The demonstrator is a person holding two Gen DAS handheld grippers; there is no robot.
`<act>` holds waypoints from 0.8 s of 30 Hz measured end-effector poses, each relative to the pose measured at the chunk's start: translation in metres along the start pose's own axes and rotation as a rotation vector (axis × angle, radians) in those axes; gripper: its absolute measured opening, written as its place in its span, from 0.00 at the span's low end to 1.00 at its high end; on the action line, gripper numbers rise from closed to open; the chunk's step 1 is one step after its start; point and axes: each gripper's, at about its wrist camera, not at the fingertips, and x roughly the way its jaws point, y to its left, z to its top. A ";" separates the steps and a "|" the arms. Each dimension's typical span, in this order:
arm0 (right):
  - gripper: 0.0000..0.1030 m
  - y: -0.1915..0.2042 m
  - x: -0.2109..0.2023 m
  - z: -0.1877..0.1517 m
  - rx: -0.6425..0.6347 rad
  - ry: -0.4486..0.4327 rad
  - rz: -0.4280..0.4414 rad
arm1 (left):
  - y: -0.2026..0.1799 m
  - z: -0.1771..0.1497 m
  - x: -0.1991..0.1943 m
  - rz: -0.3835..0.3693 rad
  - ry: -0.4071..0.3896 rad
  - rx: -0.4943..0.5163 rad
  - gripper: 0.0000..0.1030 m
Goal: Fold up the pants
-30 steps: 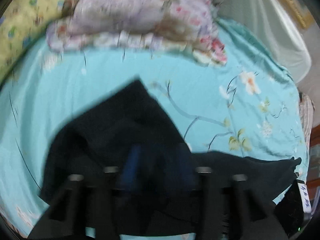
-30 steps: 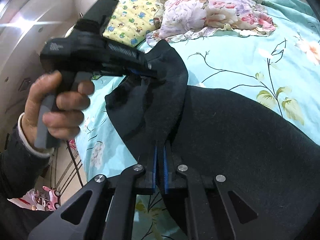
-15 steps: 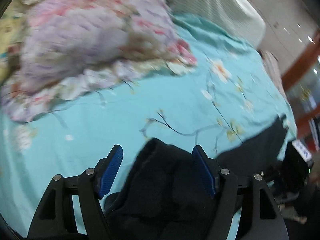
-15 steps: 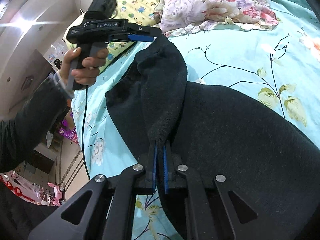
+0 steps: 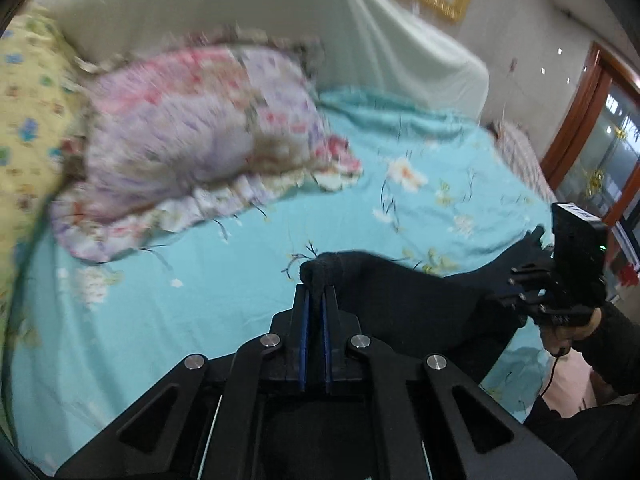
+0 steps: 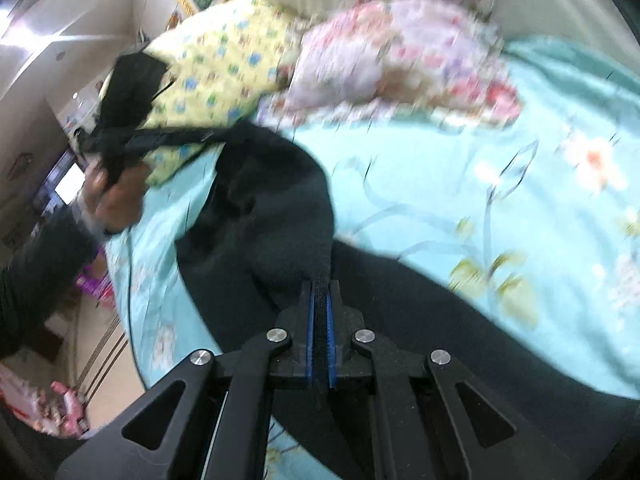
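Note:
The black pants (image 5: 404, 300) lie on the turquoise floral bedsheet (image 5: 192, 280). My left gripper (image 5: 315, 296) is shut on a bunched edge of the pants, lifted off the sheet. My right gripper (image 6: 320, 292) is shut on another edge of the pants (image 6: 280, 216). In the right wrist view the left gripper (image 6: 132, 136) shows at upper left, with the pants stretched from it to my right fingers. In the left wrist view the right gripper (image 5: 560, 288) shows at far right, holding the other end.
A pink and lilac floral pillow (image 5: 192, 136) and a yellow patterned pillow (image 5: 28, 120) lie at the head of the bed, with a white headboard (image 5: 360, 32) behind. The bed edge and floor with toys (image 6: 68, 400) are at left in the right wrist view.
The left gripper was open over the pants half a second ago and has now shut on their edge. Both grippers have lifted; the views tilt up toward the headboard.

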 end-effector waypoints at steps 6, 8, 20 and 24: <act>0.06 0.020 -0.006 -0.007 -0.069 -0.032 -0.059 | 0.009 -0.046 -0.030 0.040 -0.080 -0.070 0.04; 0.06 0.030 -0.001 -0.013 -0.108 -0.021 -0.063 | 0.011 -0.059 -0.032 0.042 -0.088 -0.085 0.04; 0.06 0.070 0.022 -0.056 -0.297 0.063 -0.136 | 0.022 -0.122 -0.025 0.103 -0.101 -0.172 0.05; 0.06 0.075 0.026 -0.064 -0.332 0.077 -0.144 | 0.026 -0.135 -0.026 0.111 -0.106 -0.211 0.06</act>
